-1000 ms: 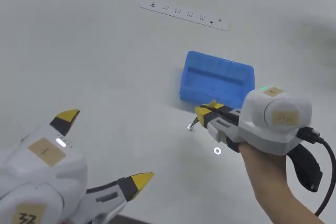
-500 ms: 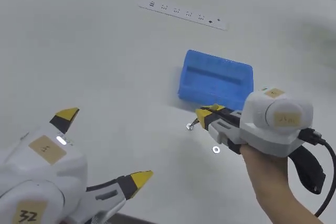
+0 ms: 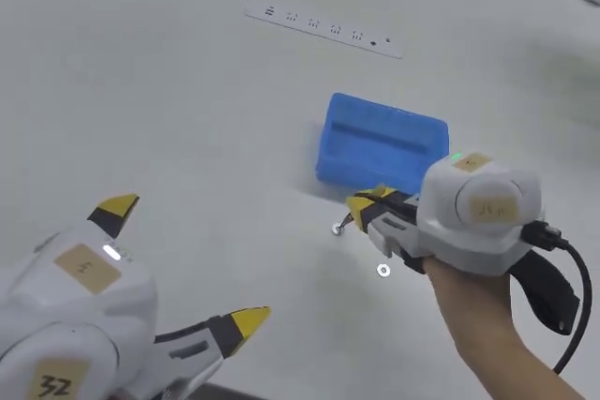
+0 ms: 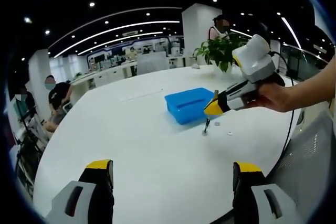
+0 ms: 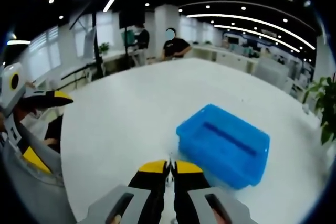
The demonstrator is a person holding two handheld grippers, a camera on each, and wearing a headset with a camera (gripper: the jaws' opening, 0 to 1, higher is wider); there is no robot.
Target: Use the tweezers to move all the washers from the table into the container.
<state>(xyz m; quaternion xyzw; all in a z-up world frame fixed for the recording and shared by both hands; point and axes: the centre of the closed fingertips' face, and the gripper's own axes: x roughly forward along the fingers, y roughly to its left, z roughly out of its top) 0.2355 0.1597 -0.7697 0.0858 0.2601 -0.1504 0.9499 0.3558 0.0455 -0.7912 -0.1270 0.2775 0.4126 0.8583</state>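
Observation:
My right gripper (image 3: 362, 203) is shut on thin metal tweezers (image 3: 343, 223), whose tips point down at the white table just in front of the blue container (image 3: 382, 142). In the right gripper view the yellow-tipped jaws (image 5: 170, 167) are pressed together, with the blue container (image 5: 224, 144) just ahead to the right. A small washer (image 3: 383, 271) lies on the table beside that gripper, towards me from the tweezer tips. At the near left my left gripper (image 3: 185, 261) stands open and holds nothing. Its own view shows the right gripper (image 4: 214, 109), the tweezers (image 4: 206, 126) and the washer (image 4: 229, 133).
A white power strip (image 3: 323, 29) lies at the back of the table (image 3: 187, 119). A potted plant (image 4: 218, 51) stands beyond the container, near the table's far edge. People sit at desks in the background.
The right gripper with the tweezers has drifted slightly left in the head view, which has also shifted. The left gripper and the washer have stayed put.

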